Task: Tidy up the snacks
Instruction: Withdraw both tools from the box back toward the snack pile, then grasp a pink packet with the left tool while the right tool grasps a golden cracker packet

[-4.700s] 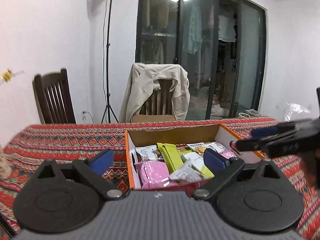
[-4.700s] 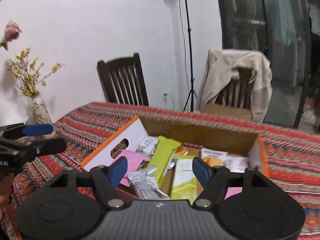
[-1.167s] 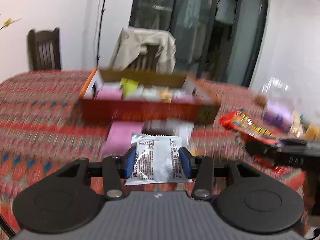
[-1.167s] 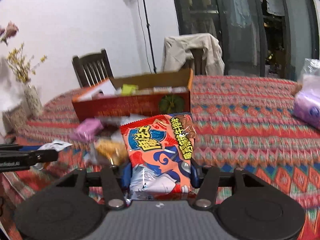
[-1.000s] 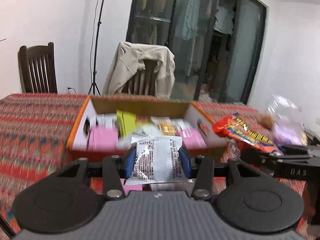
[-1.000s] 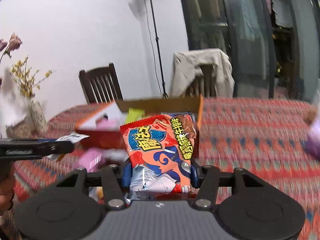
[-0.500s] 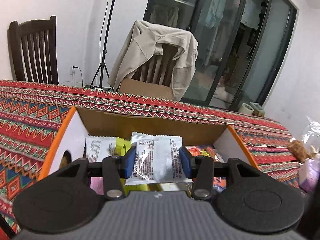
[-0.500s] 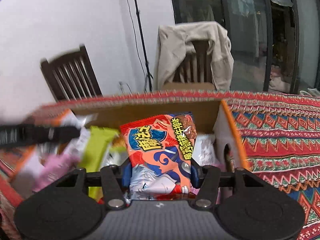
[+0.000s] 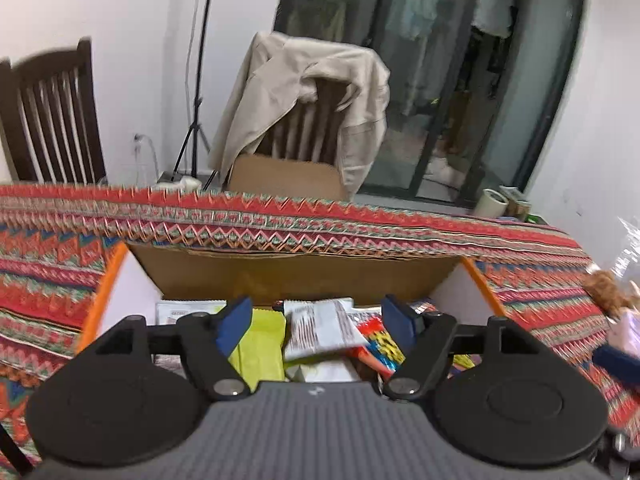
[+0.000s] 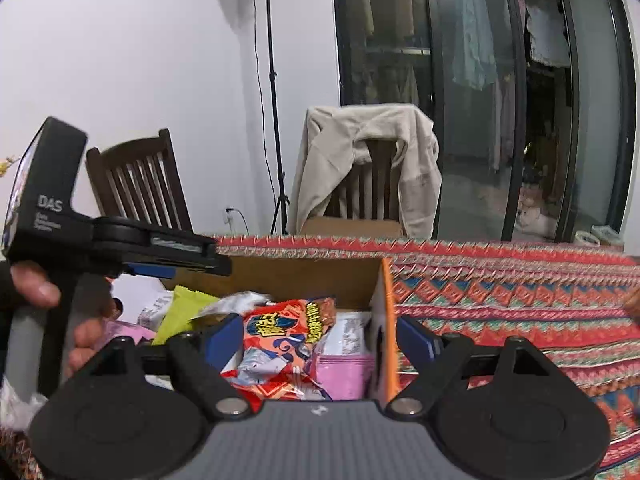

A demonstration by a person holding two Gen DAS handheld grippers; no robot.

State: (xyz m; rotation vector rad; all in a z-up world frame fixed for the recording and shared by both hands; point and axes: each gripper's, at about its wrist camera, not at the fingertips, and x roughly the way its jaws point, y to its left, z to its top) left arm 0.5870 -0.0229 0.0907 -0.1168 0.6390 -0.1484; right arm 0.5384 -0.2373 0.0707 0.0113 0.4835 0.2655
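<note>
An orange-edged cardboard box (image 9: 108,280) (image 10: 386,292) holds several snack packets. Over it, my left gripper (image 9: 316,322) has its jaws opening; the white packet (image 9: 320,330) lies tilted between them on the pile, free of the blue pads. My right gripper (image 10: 320,338) is also opening above the box's right end. The red packet (image 10: 286,336) sits loose between its pads on a pink packet (image 10: 344,374). A green packet (image 9: 262,344) (image 10: 180,306) lies to the left. In the right wrist view the left gripper (image 10: 176,258) reaches in from the left, held by a hand (image 10: 36,288).
The box stands on a red patterned tablecloth (image 9: 360,228) (image 10: 520,288). Behind the table are a chair draped with a beige jacket (image 9: 304,92) (image 10: 368,148), a dark wooden chair (image 9: 48,116) and a light stand (image 10: 272,120). A clear bag with snacks (image 9: 624,292) lies at the right.
Both grippers carried their packets over the box and have let them go: jaws spread wide, the white packet and the red packet have dropped onto the pile.
</note>
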